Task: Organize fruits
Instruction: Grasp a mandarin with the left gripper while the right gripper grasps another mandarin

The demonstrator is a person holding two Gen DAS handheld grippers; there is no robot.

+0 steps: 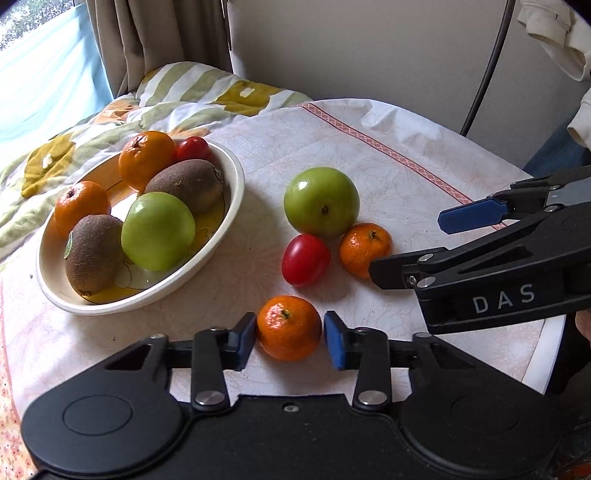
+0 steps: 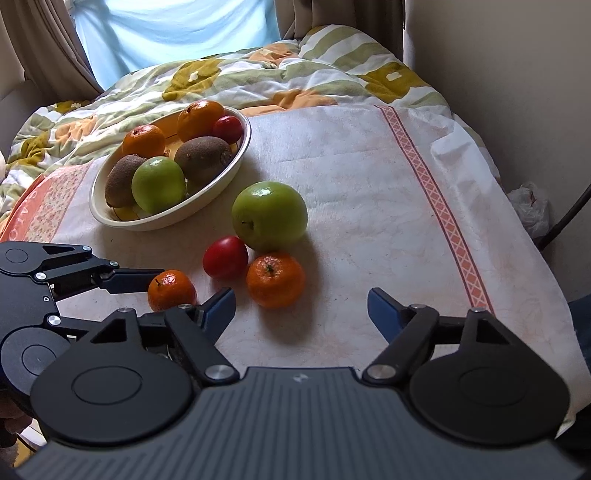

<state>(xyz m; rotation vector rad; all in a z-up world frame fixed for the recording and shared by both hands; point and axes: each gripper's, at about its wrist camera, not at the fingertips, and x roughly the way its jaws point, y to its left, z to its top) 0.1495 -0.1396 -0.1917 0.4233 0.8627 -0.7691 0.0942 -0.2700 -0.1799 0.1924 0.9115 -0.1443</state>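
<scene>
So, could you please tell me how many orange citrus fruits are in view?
4. Two lie in the bowl: one at its far side, one at its left. Two lie on the cloth: one between the left tongs, one beside the red fruit.

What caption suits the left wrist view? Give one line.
Left tongs clasp a mandarin near the fruit bowl; right tongs open alongside.

White tablecloth [image 2: 351, 177] with an orange lattice stripe [image 2: 439, 206] covers the table. Behind it lies a rumpled quilt [image 2: 258, 74], printed in green, mustard and orange. Brown curtains [image 1: 147, 37] flank a pale blue window panel [image 2: 173, 29]. Dark cable [image 1: 487, 66] runs down the plain wall. Crumpled plastic bag [image 2: 532, 210] sits beside the table.
</scene>
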